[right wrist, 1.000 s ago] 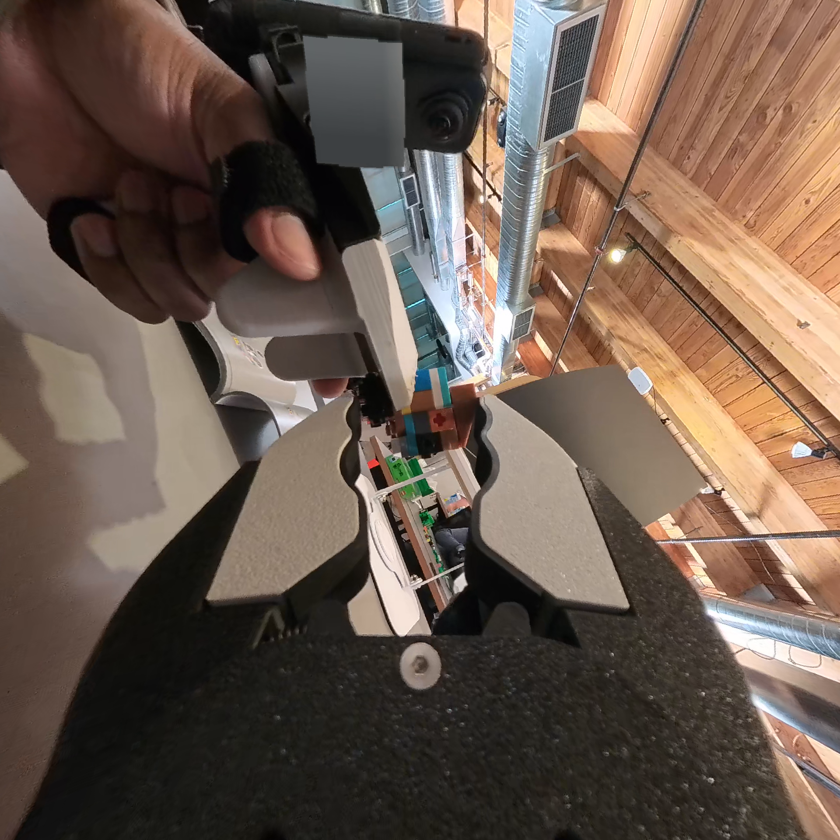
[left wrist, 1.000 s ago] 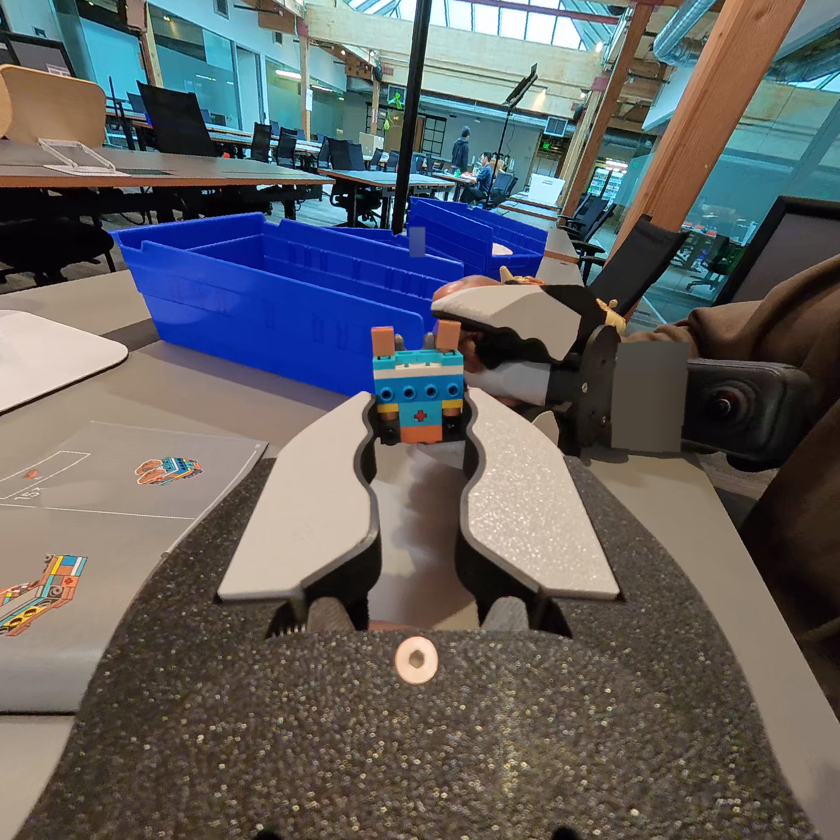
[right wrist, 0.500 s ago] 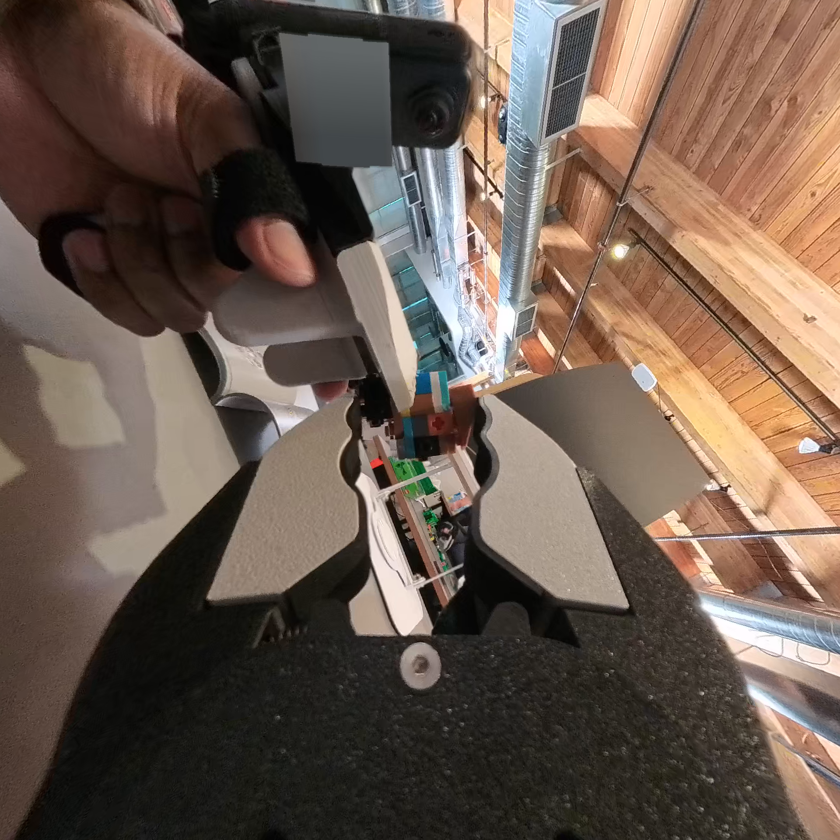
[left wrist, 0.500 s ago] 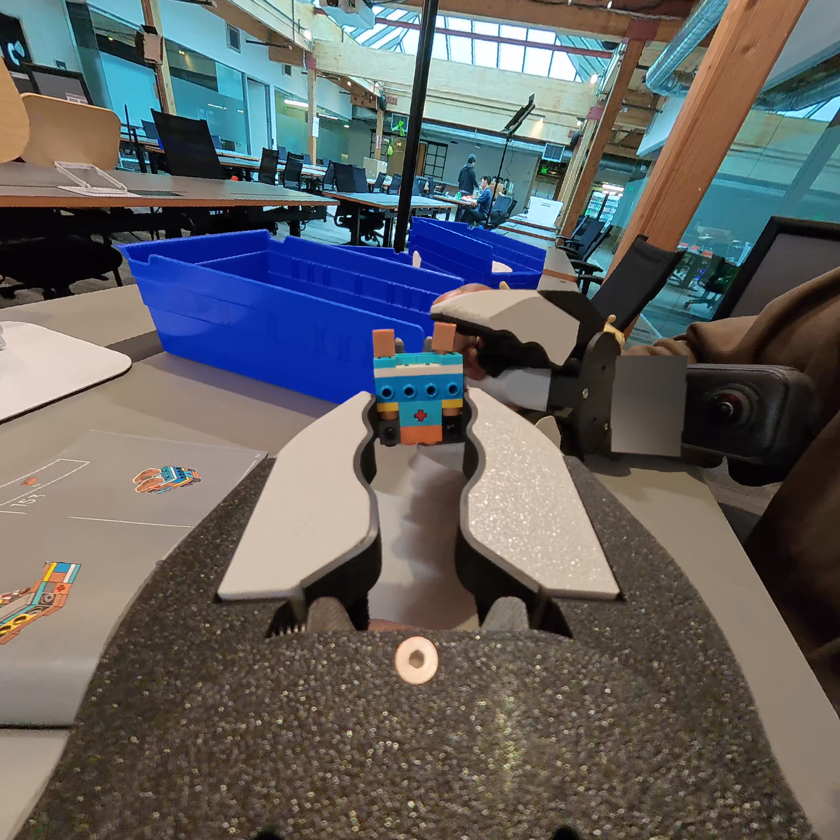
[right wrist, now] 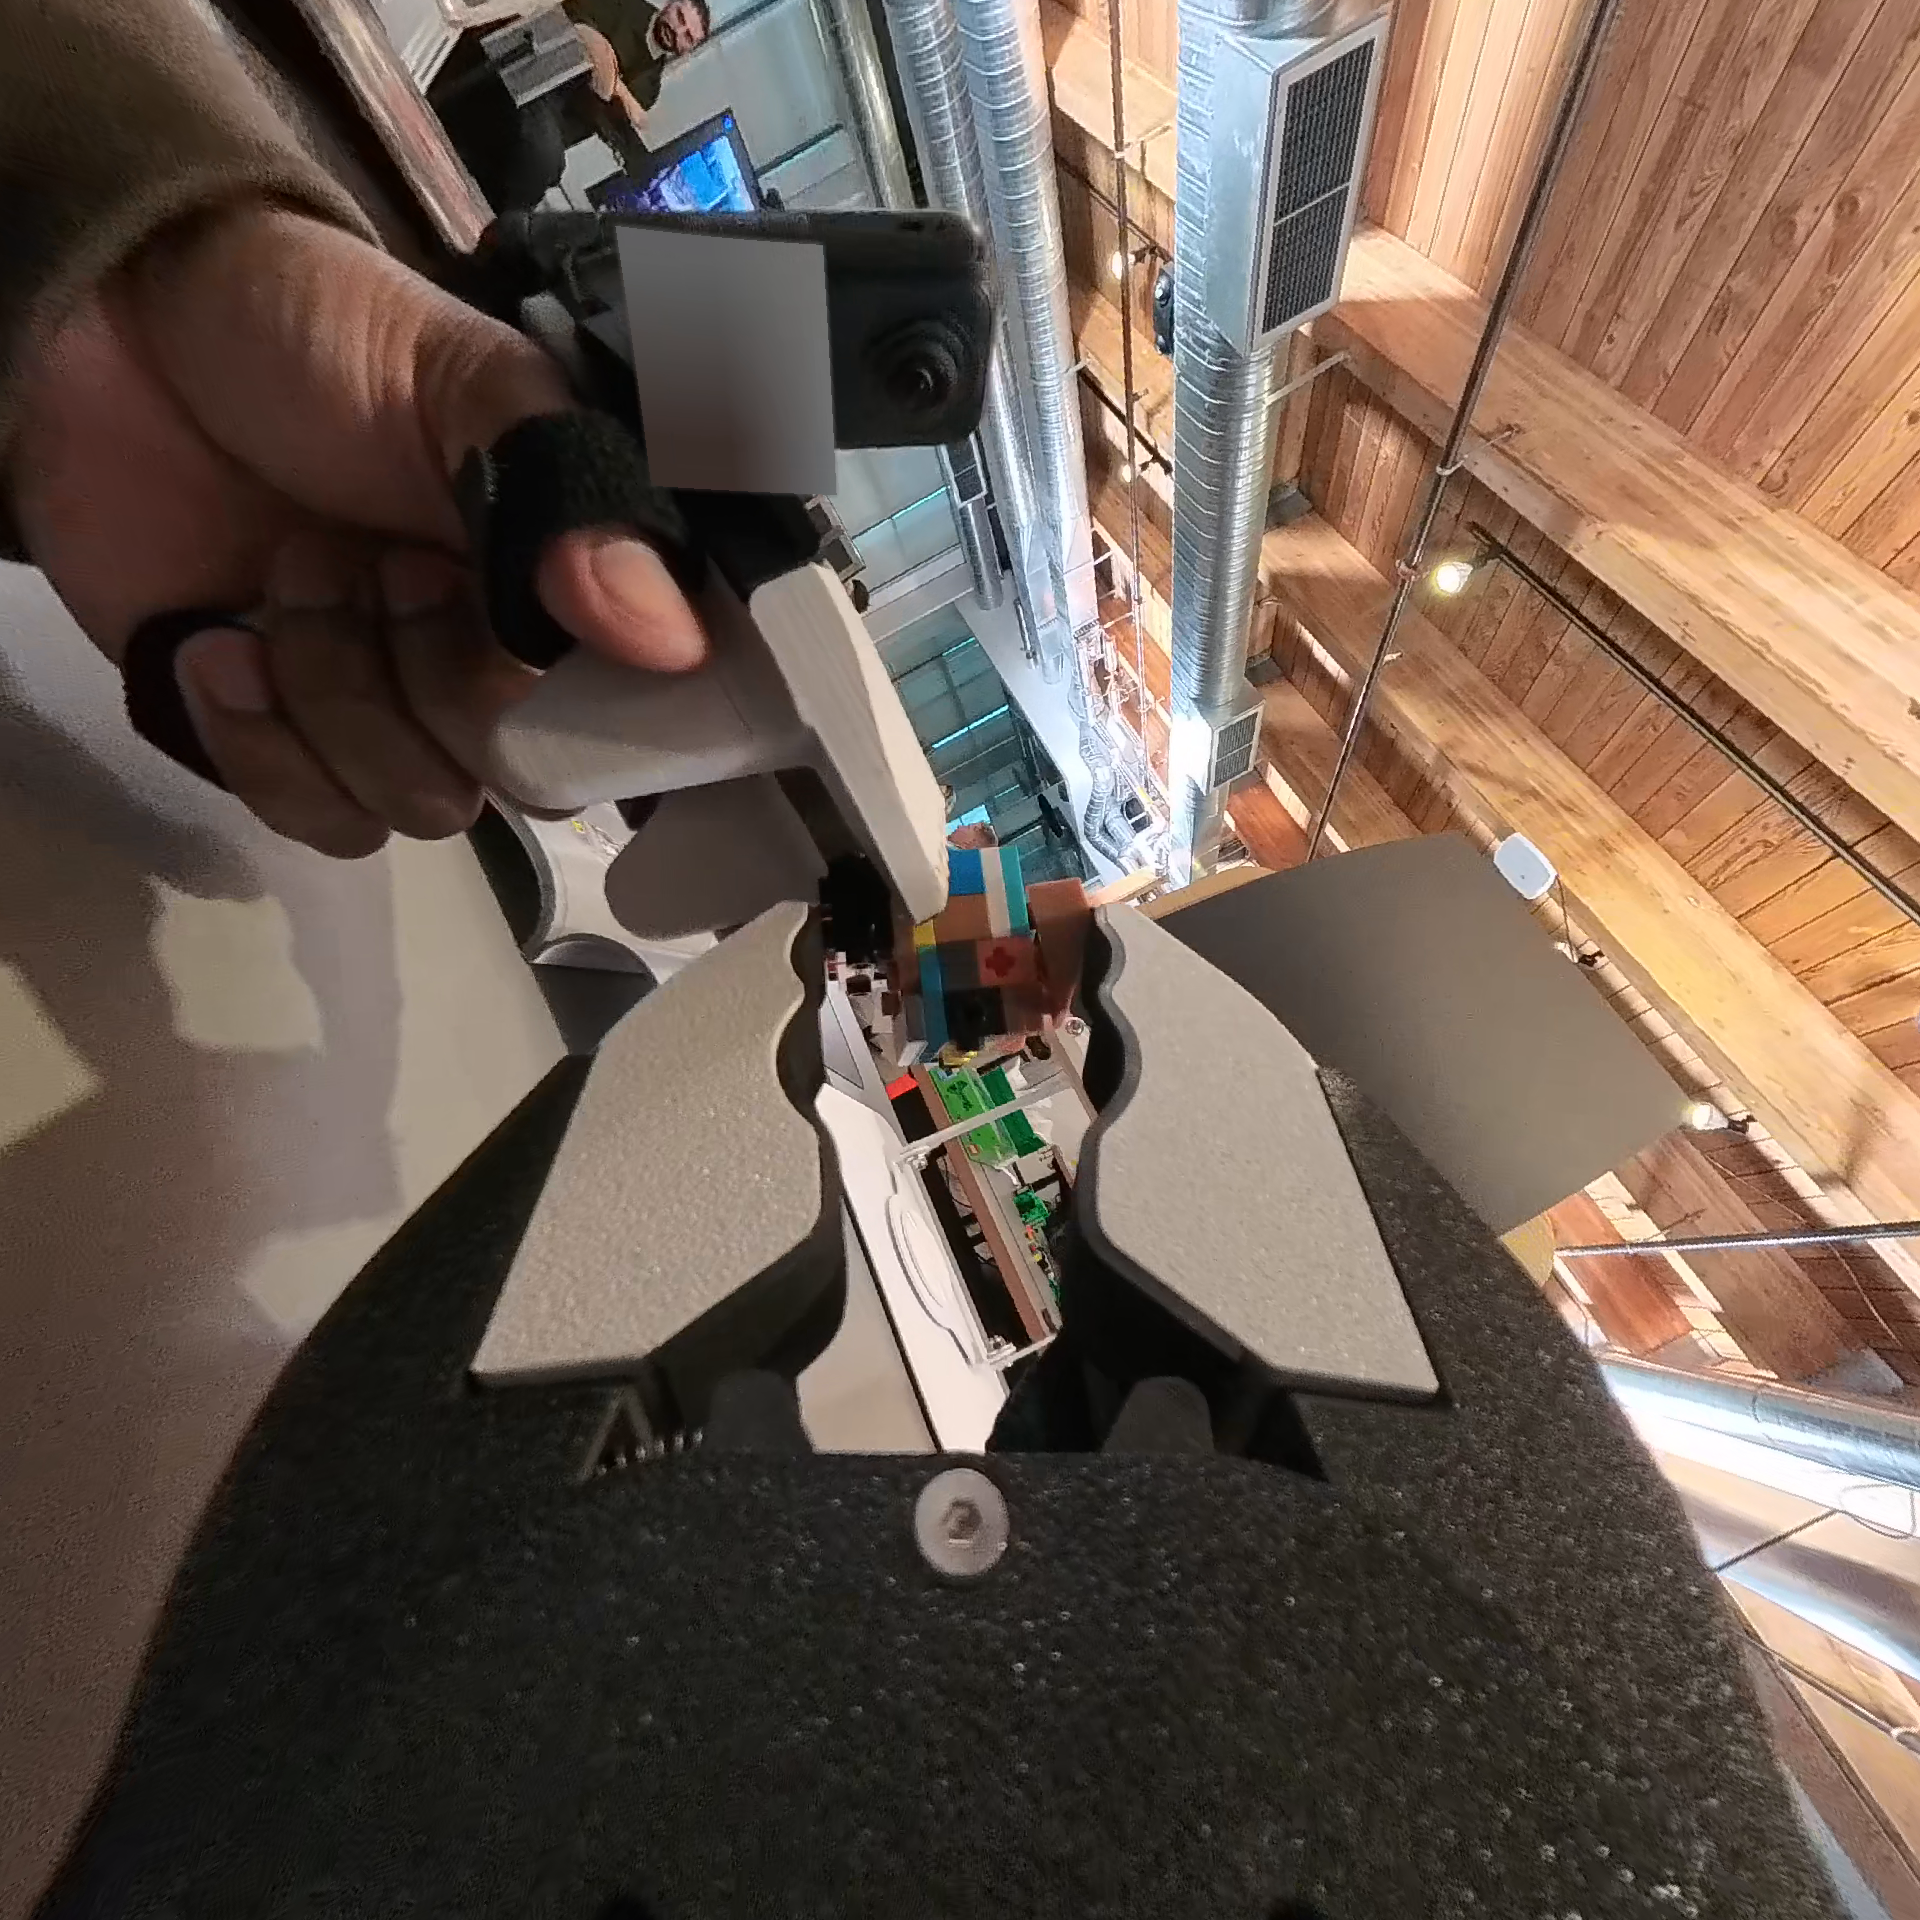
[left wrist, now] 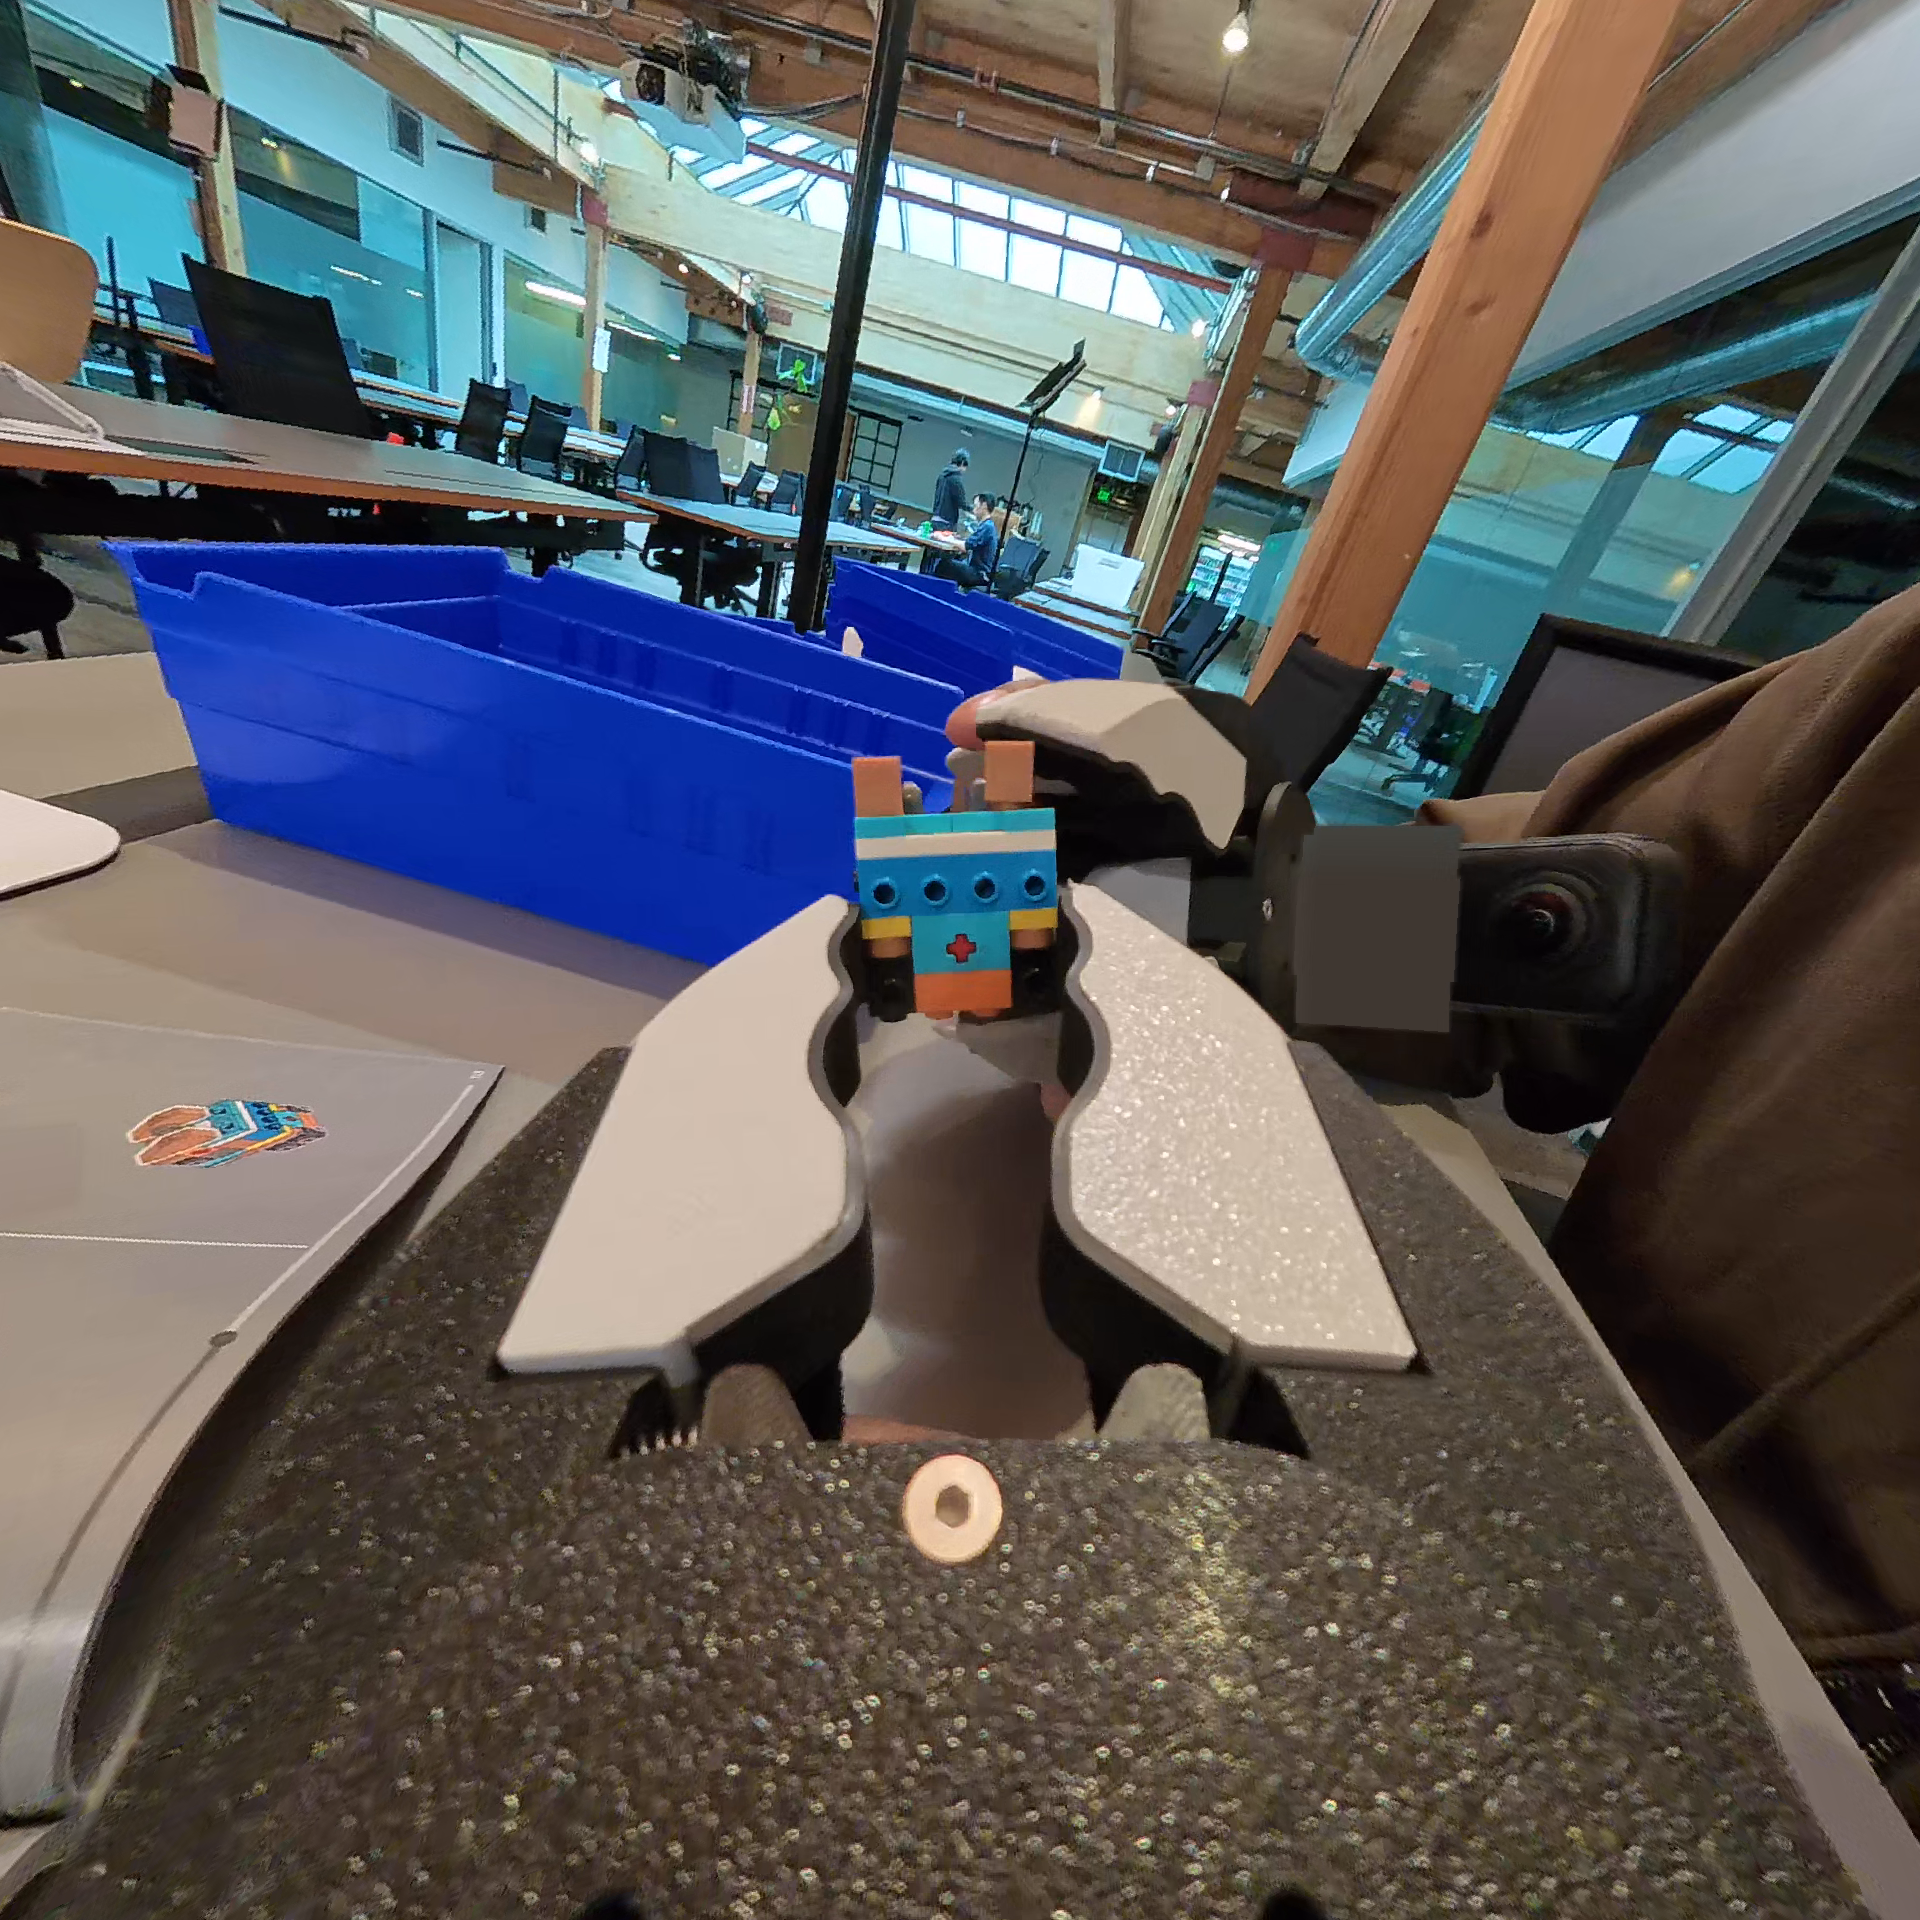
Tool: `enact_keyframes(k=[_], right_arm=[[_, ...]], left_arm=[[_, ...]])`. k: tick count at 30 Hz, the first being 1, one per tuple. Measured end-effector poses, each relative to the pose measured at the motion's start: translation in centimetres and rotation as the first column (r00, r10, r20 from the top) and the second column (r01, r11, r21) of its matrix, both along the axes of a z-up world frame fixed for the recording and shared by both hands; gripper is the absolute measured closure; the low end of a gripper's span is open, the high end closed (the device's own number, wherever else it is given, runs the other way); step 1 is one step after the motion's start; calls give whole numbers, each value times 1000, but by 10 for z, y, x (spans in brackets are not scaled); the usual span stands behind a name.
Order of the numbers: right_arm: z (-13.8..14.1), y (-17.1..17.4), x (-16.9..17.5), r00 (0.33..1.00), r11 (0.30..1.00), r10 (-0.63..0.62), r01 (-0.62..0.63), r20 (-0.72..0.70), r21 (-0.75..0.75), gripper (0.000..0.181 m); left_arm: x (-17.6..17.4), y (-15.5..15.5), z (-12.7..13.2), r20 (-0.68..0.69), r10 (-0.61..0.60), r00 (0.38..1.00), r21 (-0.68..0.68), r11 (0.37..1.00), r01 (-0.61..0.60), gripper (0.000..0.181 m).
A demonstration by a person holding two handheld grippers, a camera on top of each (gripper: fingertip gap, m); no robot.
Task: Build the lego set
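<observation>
A small lego model (left wrist: pixel 956 894) of blue, teal and orange bricks, with a red cross and two brown pegs on top, is held above the grey table (left wrist: pixel 312 935). My left gripper (left wrist: pixel 956 935) is shut on its lower sides. The right gripper's fingers (left wrist: pixel 1122 727) reach in from the right, above and behind the pegs. In the right wrist view my right gripper (right wrist: pixel 951 956) closes around the model (right wrist: pixel 987 956), its right finger on a brown brick. The left gripper's finger (right wrist: pixel 862 769) and the hand holding it (right wrist: pixel 312 520) cover the model's left side.
A long blue bin (left wrist: pixel 468 727) stands across the table behind the model, with another blue bin (left wrist: pixel 935 613) farther back. An instruction booklet (left wrist: pixel 208 1143) lies at the left and a white pad (left wrist: pixel 42 842) at the far left. A brown sleeve (left wrist: pixel 1766 1039) fills the right side. The grippers are tip to tip, or close to it.
Both grippers keep the same hold on the model. The left wrist view has tipped upward, so the bins and booklet sit lower in it. The left hand sits lower in the right wrist view.
</observation>
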State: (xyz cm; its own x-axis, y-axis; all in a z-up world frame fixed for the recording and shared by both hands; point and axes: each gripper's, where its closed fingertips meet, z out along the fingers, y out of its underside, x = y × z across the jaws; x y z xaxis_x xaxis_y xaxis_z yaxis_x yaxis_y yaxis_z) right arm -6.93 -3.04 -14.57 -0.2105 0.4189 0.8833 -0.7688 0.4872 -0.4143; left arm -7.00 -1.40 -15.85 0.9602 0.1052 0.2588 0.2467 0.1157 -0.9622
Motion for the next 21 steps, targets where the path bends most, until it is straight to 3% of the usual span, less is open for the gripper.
enact_keyframes(k=[12,21], right_arm=[[1,-2,3,1000,1000,23,-23,19,-7,134],[2,-2,6,999,1000,4,-3,-44,12,134]], left_arm=[[4,0,2,35,-53,998,54,997,51,146],[6,-1,3,28,-77,997,87,993,74,146]])
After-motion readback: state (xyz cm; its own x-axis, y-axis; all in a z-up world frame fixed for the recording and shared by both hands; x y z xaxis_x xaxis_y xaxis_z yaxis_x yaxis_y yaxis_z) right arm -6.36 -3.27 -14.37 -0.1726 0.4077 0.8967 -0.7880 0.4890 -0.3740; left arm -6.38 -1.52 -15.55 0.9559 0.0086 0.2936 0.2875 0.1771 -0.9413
